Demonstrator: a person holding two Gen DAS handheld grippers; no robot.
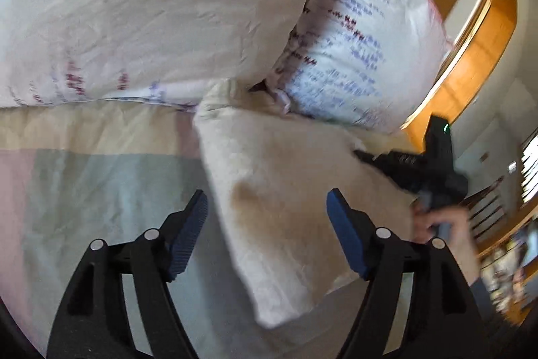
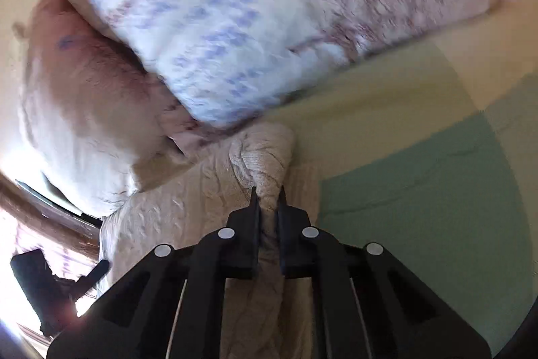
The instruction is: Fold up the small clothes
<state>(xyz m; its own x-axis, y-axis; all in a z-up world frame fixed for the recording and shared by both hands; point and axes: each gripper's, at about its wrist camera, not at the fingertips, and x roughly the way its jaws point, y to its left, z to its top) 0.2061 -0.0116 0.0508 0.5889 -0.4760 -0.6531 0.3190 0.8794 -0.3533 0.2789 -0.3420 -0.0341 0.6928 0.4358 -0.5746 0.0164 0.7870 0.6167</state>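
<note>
Cream knit garment (image 2: 188, 217): soft, light, floppy. Right gripper (image 2: 268, 194) pinches a bunched edge; left gripper (image 1: 267, 217) gapes wide, empty. Grab opposite edge.

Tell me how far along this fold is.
Early. Done: the right gripper is shut on a bunched edge of the cream knit garment. In hand: that edge is raised off the bedsheet. Left: the left gripper is open and holds nothing; no neat fold shows yet.
</note>
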